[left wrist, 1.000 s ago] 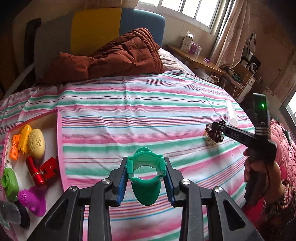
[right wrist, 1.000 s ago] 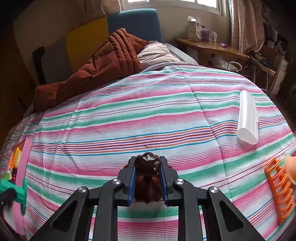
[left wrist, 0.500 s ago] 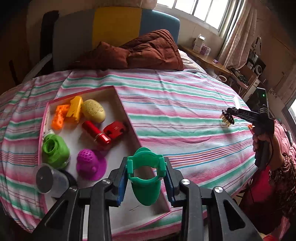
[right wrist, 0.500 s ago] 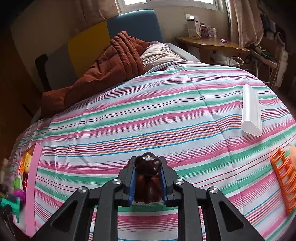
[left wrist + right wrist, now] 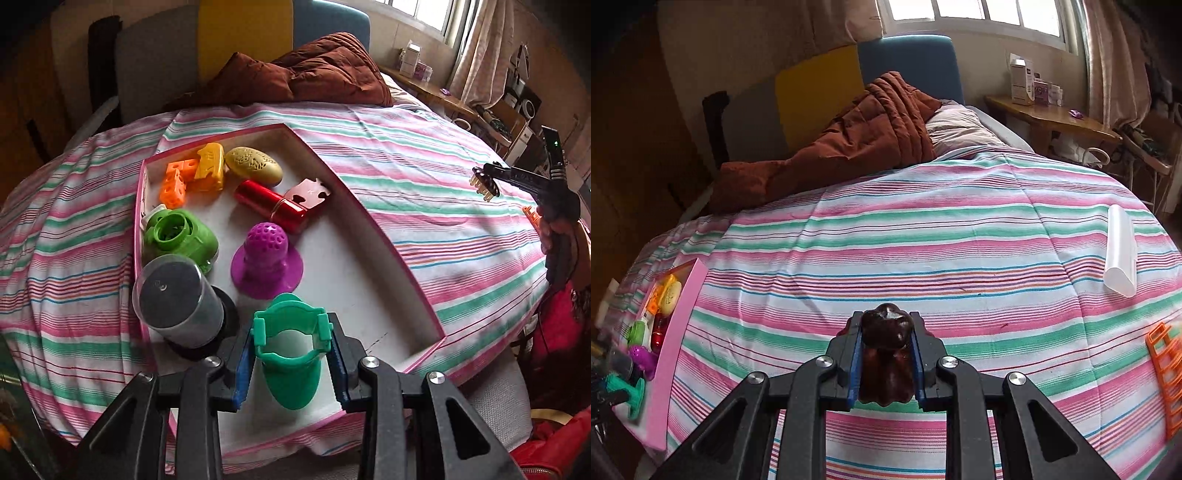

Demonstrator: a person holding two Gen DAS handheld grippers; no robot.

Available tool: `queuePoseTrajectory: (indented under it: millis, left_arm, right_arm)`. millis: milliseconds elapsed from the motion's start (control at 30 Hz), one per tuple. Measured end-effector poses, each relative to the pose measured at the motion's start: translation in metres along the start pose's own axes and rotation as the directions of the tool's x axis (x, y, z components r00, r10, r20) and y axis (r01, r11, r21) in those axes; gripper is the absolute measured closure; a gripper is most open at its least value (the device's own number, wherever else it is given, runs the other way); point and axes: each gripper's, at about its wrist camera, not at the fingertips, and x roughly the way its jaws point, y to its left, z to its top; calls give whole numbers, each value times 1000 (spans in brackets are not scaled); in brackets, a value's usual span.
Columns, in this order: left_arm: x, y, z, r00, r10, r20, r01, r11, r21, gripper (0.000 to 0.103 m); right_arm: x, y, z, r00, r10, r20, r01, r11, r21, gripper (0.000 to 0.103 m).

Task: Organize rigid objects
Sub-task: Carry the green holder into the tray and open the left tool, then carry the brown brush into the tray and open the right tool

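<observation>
The pink box [image 5: 384, 236] lies on the striped bed [image 5: 424, 177]. The left gripper [image 5: 291, 363] hangs over the near end of the box, its fingers [image 5: 242, 363] pinching a green cup [image 5: 291, 354]. Inside the box are a purple cap [image 5: 266, 254], a green toy [image 5: 181, 236], a red tube [image 5: 271, 206], a yellow egg [image 5: 254, 170], orange blocks [image 5: 175, 184] and a yellow block [image 5: 211, 168], and a grey jar [image 5: 177, 299] stands at its near left corner. The right gripper [image 5: 885, 360] is well to the right of the box, above the bed, its fingers [image 5: 854, 363] pinching a dark brown clip [image 5: 885, 354]. Far right of the box, on the bed, lie a white tube [image 5: 1121, 254] and an orange rack [image 5: 1167, 373]
</observation>
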Motion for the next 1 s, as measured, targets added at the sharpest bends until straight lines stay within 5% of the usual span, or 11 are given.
queuePoseTrajectory:
  millis: [300,633,1000]
  left_arm:
    - [-13,16,-13,1000,-5,10,6,998,-62,65]
    - [-61,33,-27,965,-35,258,99,967,-236,64]
    - [-61,37,-12,957,-12,291,111,938,-327,64]
  right_arm:
    - [-1,17,-6,999,36,-1,-36,998,-45,81]
    - [-13,44,-7,992,128,5,-127,987,-96,81]
    - [-32,120,-19,952,299,-66,-306,938,-164,81]
